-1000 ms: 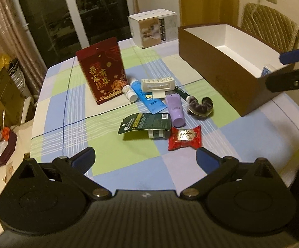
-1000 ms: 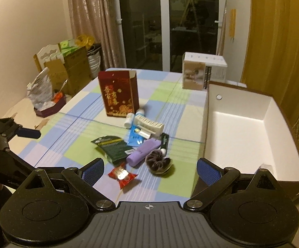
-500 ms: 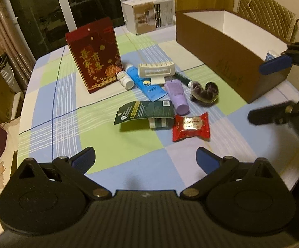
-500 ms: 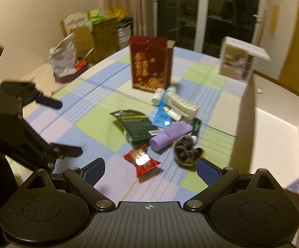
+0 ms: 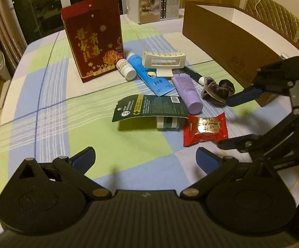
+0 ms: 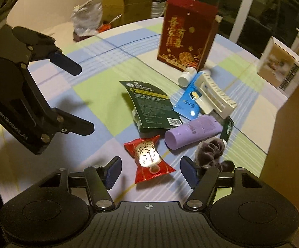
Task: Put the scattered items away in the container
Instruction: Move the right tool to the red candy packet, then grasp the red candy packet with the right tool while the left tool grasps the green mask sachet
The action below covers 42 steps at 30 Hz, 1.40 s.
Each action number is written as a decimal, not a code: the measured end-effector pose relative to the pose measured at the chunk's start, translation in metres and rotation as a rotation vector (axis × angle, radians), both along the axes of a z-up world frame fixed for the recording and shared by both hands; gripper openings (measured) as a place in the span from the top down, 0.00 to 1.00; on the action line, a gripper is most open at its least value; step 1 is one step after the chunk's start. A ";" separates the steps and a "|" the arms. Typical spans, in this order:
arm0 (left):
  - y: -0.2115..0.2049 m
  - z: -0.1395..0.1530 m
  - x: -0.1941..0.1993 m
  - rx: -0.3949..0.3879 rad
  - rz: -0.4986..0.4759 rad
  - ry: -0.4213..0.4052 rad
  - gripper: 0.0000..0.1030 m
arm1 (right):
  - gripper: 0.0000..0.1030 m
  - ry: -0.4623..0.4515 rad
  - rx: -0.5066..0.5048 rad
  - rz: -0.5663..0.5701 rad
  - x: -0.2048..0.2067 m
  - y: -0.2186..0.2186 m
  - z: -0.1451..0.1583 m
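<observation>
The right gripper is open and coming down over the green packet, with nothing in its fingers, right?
Not quite. The right gripper is open and empty, but the thing between its fingers is the red candy wrapper, not the green packet, which lies farther away on the tablecloth. The right wrist view shows it.

We hold both grippers low and level, pointing forward, each with its jaws spread wide and nothing between them. Our left gripper [image 5: 145, 159] shows its two blue pads [image 5: 83, 158] far apart. Our right gripper [image 6: 150, 170] is open somewhat less, its blue pads [image 6: 113, 171] angled inward. Each appears in the other's view: the right gripper [image 5: 230, 122] at the far right edge, the left gripper [image 6: 79, 97] at the left.
</observation>
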<state>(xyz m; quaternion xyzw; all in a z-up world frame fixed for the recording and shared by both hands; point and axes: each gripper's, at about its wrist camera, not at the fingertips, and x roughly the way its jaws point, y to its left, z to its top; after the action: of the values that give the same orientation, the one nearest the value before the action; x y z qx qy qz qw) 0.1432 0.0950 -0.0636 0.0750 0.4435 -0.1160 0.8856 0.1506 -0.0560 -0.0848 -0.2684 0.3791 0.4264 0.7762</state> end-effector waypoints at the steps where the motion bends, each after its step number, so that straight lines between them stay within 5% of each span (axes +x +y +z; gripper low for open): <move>1: 0.000 -0.002 0.001 0.005 -0.006 -0.002 0.01 | 0.32 -0.001 -0.008 0.014 0.002 0.002 -0.003; 14: -0.005 -0.020 0.008 0.024 -0.079 -0.006 0.02 | 0.41 -0.014 -0.060 0.124 0.014 0.018 -0.024; 19: -0.007 -0.023 0.010 0.028 -0.080 -0.002 0.02 | 0.58 -0.012 -0.067 0.134 0.014 0.022 -0.027; 24: -0.010 -0.025 0.010 0.026 -0.088 0.000 0.02 | 0.70 0.004 -0.048 0.094 0.015 0.017 -0.022; 42: -0.029 -0.029 0.033 -0.032 -0.063 -0.024 0.16 | 0.72 0.004 0.048 -0.114 0.012 -0.021 0.010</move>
<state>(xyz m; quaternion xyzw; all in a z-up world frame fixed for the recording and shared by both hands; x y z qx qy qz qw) 0.1761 0.0662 -0.0928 0.0761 0.4282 -0.1497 0.8879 0.1631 -0.0767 -0.0746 -0.2269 0.3850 0.3909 0.8047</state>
